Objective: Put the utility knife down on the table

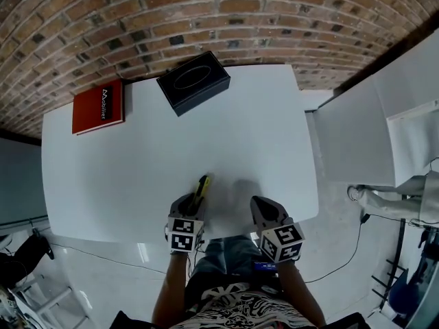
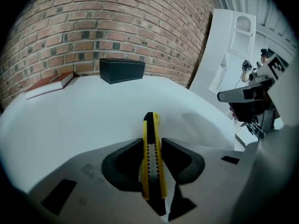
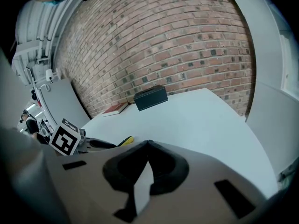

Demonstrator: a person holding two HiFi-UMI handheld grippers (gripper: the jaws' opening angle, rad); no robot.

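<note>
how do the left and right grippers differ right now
The left gripper is shut on the yellow utility knife, while the right gripper is shut with nothing between its jaws. The left gripper's jaws are parted by the knife's body; the right gripper's jaw tips meet. Both sit over the near edge of the white table, facing the brick wall.

A red book (image 1: pixel 99 106) lies near a black box (image 1: pixel 193 82), perhaps holding tissues.
</note>
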